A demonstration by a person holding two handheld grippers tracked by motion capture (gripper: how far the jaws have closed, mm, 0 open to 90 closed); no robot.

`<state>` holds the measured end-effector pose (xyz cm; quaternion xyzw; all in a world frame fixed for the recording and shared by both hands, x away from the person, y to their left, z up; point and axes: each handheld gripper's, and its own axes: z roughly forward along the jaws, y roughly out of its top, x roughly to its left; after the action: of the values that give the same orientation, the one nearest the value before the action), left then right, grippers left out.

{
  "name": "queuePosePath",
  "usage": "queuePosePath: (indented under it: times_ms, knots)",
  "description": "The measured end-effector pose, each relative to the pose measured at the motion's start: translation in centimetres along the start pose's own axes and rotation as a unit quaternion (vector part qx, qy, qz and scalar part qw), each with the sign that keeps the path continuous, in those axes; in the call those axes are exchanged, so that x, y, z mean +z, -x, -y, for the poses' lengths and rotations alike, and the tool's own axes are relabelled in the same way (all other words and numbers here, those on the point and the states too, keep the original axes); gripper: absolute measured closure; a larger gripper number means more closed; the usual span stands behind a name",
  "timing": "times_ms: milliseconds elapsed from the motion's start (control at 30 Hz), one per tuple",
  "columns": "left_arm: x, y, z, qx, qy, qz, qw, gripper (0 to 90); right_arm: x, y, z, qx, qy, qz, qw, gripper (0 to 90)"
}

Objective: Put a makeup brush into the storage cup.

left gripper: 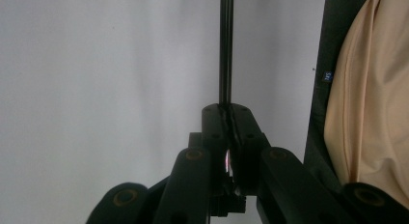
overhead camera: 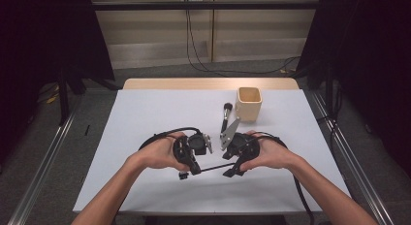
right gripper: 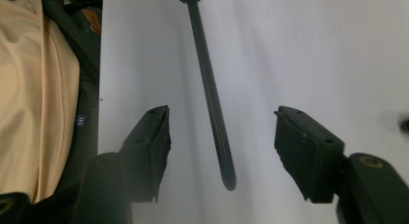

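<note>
The left gripper [overhead camera: 194, 168] is clamped shut on one end of a thin black rod [overhead camera: 213, 168]; in the left gripper view its jaws meet around the rod [left gripper: 225, 50], which runs straight out beyond their tips. The rod spans the gap between the two grippers, held clear of the white table [overhead camera: 145, 113].

The right gripper [overhead camera: 231, 169] faces the left gripper from the other side. Its jaws stand apart, and in the right gripper view the free end of the rod [right gripper: 214, 118] lies between them, touching neither pad.

Beyond the right gripper, on the far side of the table, stands a beige square cup [overhead camera: 249, 103]. A black-tipped brush [overhead camera: 226, 116] lies just beside the cup, between it and the grippers.
</note>
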<state>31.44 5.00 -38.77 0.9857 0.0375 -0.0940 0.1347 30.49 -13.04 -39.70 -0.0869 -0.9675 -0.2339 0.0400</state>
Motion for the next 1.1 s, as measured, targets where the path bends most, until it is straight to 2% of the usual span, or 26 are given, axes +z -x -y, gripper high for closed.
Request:
queuePosePath:
  times_ms: [33,67,100,133,167,200,233,267,467,500,533,633,700,733,767,800,900,933,1033,1067,1100]
  knots:
    - [-0.1,-0.2,0.0,0.012,-0.004,-0.006,0.9999,86.1,0.0,0.0,-0.1,-0.001,0.001,0.0,1.0,42.4]
    - [-0.1,-0.2,-0.1,0.013,-0.005,-0.003,0.9999,86.1,0.0,0.0,-0.1,0.0,0.001,-0.001,1.0,44.2]
    - [0.0,-0.2,0.0,0.007,0.003,-0.01,0.9999,86.1,0.0,0.0,-0.2,-0.001,0.004,0.0,1.0,47.8]
    - [-0.1,-0.3,-0.1,0.011,-0.004,-0.006,0.9999,86.1,0.0,0.1,-0.2,-0.004,0.007,-0.001,1.0,50.3]
    - [-0.1,-0.2,0.0,0.003,0.005,-0.013,0.9999,86.1,0.0,0.1,-0.3,-0.004,0.007,-0.002,1.0,52.7]
    - [-0.1,-0.2,0.0,-0.001,0.006,-0.007,1.0,86.1,0.1,0.1,-0.3,-0.002,0.004,-0.003,1.0,56.0]
    - [-0.2,-0.4,0.0,0.011,-0.004,-0.004,0.9999,86.1,0.1,0.2,-0.4,-0.004,0.004,-0.006,1.0,58.9]
    - [-0.2,-0.4,0.0,0.011,-0.005,-0.006,0.9999,86.1,0.3,0.4,-0.4,-0.016,0.009,0.0,0.9998,60.4]
    - [-0.2,-0.5,0.0,0.01,-0.003,-0.007,0.9999,86.1,0.5,0.2,-0.7,-0.022,0.007,-0.011,0.9997,72.9]
    - [-0.1,-0.3,0.0,-0.001,0.006,-0.008,1.0,86.1,0.6,0.1,-0.7,-0.025,0.008,-0.004,0.9997,73.9]
    - [0.0,-0.3,0.0,0.0,0.007,-0.008,0.9999,86.1,0.6,0.1,-0.8,-0.023,0.001,-0.008,0.9997,75.6]
    - [0.1,-0.2,0.1,0.01,0.005,-0.01,0.9999,86.1,0.6,0.2,-0.7,-0.021,0.008,-0.005,0.9997,82.2]
    - [0.1,-0.3,0.0,0.009,0.005,-0.006,0.9999,86.0,0.7,0.3,-0.6,-0.027,0.002,-0.016,0.9995,83.1]
    - [0.3,-0.2,0.0,0.006,0.007,-0.011,0.9999,86.0,0.7,0.3,-0.6,-0.026,0.003,-0.013,0.9996,83.5]
    - [0.3,-0.3,0.0,0.009,0.002,-0.005,0.9999,86.0,0.8,0.3,-0.6,-0.024,-0.002,-0.019,0.9995,83.8]
    - [0.3,-0.4,0.0,0.016,-0.002,-0.004,0.9999,85.9,0.9,0.4,-0.6,-0.03,0.0,-0.015,0.9994,84.2]
    - [0.1,-0.5,0.1,0.024,-0.001,-0.003,0.9997,85.6,1.0,0.4,-0.5,-0.026,0.006,-0.021,0.9994,85.1]
    - [0.2,-0.4,0.2,0.011,0.009,-0.001,0.9999,85.3,1.0,0.4,-0.4,-0.027,0.006,-0.026,0.9993,85.4]
    - [0.1,-0.5,0.3,0.017,0.011,-0.003,0.9998,85.1,0.9,0.5,-0.4,-0.033,0.013,-0.024,0.9991,85.6]
    - [0.0,-0.6,0.3,0.024,0.006,-0.007,0.9997,84.9,0.9,0.5,-0.4,-0.032,0.013,-0.027,0.999,85.6]
    - [0.1,-0.6,0.3,0.022,0.009,-0.009,0.9997,84.6,0.9,0.4,-0.4,-0.028,0.011,-0.03,0.9991,85.7]
